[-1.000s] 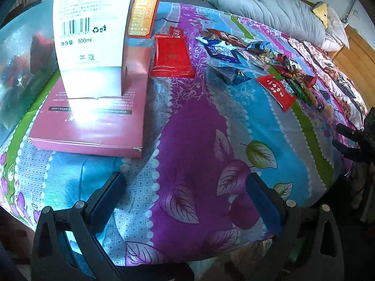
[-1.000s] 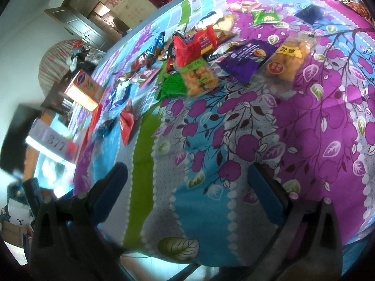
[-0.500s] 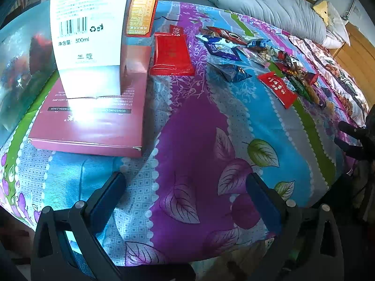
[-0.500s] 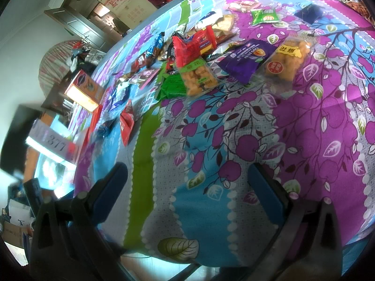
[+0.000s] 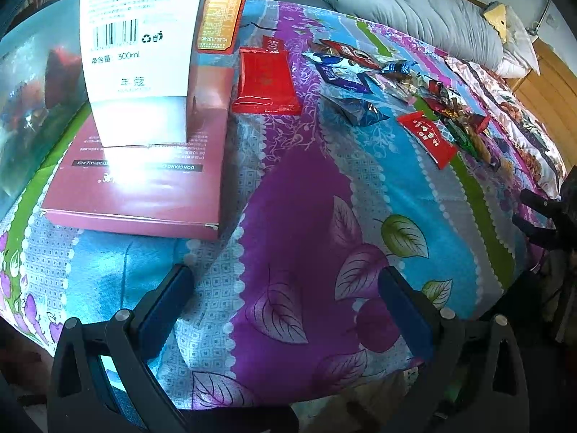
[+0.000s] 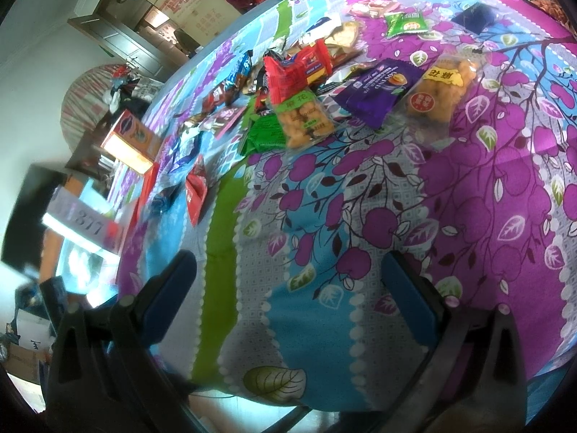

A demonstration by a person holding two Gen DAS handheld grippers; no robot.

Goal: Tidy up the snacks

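Observation:
Many snack packets lie scattered on a floral bedsheet (image 5: pixel 306 195). In the left wrist view a flat red packet (image 5: pixel 265 83), blue packets (image 5: pixel 346 75) and a small red packet (image 5: pixel 427 137) lie ahead. My left gripper (image 5: pixel 285 285) is open and empty above the bed's near edge. In the right wrist view a clear bag of fried twists (image 6: pixel 303 119), a purple packet (image 6: pixel 378 90), an orange snack bag (image 6: pixel 438 90), a red packet (image 6: pixel 299 68) and a green packet (image 6: pixel 405 23) lie ahead. My right gripper (image 6: pixel 288 270) is open and empty.
A white carton (image 5: pixel 140 50) stands on a flat maroon box (image 5: pixel 144 176) at the left, with an orange-red box (image 5: pixel 223 7) behind. A grey pillow (image 5: pixel 418 18) lies at the far end. My right gripper's fingers (image 5: pixel 541 216) show at the bed's right edge.
Both grippers stay almost still and open; the views shift only slightly.

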